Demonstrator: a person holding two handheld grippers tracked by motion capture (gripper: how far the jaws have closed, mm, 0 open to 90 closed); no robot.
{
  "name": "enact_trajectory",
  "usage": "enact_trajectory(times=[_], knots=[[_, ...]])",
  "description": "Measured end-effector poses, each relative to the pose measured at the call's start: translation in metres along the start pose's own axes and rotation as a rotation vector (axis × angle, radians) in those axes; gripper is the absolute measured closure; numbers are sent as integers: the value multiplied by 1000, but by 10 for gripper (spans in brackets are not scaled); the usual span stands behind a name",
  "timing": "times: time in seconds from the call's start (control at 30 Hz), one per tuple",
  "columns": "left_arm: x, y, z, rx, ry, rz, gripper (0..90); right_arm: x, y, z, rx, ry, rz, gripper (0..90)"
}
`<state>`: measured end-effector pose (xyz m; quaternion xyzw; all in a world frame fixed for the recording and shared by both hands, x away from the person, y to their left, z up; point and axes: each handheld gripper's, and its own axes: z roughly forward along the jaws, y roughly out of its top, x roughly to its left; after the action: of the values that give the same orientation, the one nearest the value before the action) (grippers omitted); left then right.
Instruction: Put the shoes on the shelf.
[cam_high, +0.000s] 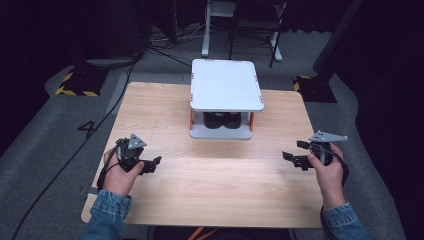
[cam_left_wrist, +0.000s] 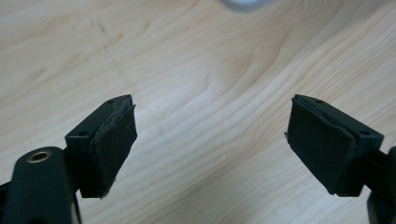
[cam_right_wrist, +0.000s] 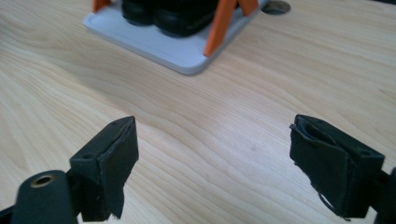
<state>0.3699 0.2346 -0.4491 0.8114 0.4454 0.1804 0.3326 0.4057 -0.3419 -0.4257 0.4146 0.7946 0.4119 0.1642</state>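
Wood-grain table (cam_high: 210, 190) bears a white 2-tier rack (cam_high: 226, 85) on orange posts.

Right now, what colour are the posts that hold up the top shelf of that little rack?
Orange, best seen in the right gripper view: posts between the white shelves of the rack.

Matt wooden table (cam_high: 210, 180); glossy white rack (cam_high: 226, 84) — plastic.

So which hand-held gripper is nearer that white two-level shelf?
Roughly equal; the left hand-held gripper seems marginally nearer. It sits off the white shelf's front left, the right hand-held gripper off its front right, both open and empty.
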Motion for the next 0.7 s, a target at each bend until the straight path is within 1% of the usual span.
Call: enact_trajectory(times=[0.03,0.07,0.1,0.13,0.17,0.2,0.23,0.27,0.37,0.43,0.47,0.5,0.53,0.57,0.6,0.63,0.67,0.7], knots=[[2,-4,1,16,-10,-8,165,-3,-4,2,6,-5,-4,161],[2,-4,1,16,-10,-8,165,-3,-4,2,6,-5,-4,161],[7,-9,6,54,-28,-22,166,-6,-11,7,19,-3,-14,160],[7,-9,6,54,-28,-22,166,-6,-11,7,19,-3,-14,160],[10,-15,11,103,-29,-27,166,-9,-19,14,30,7,-12,160],[10,-15,11,103,-29,-27,166,-9,-19,14,30,7,-12,160],[12,-18,16,118,-26,-26,167,-10,-26,22,41,23,-17,160],[12,-18,16,118,-26,-26,167,-10,-26,22,41,23,-17,160],[14,-22,24,135,-25,-30,165,-12,-34,34,60,28,-34,160],[14,-24,30,161,1,-12,166,-14,-39,41,68,34,-41,160],[14,-24,33,166,14,-4,167,-16,-41,44,68,32,-41,160],[14,-24,37,146,15,-17,156,-18,-45,49,79,23,-41,161],[14,-24,37,146,15,-17,165,-18,-45,49,79,23,-41,161],[14,-26,39,116,4,-22,165,-18,-48,51,83,19,-39,160],[15,-27,40,99,-4,-32,164,-19,-50,54,84,13,-38,159],[16,-30,43,62,-8,-28,139,-20,-52,57,83,-6,-38,154],[16,-30,43,62,-8,-28,131,-20,-52,57,83,-6,-38,154],[18,-31,44,45,-15,-16,131,-20,-53,58,81,-25,-41,154]])
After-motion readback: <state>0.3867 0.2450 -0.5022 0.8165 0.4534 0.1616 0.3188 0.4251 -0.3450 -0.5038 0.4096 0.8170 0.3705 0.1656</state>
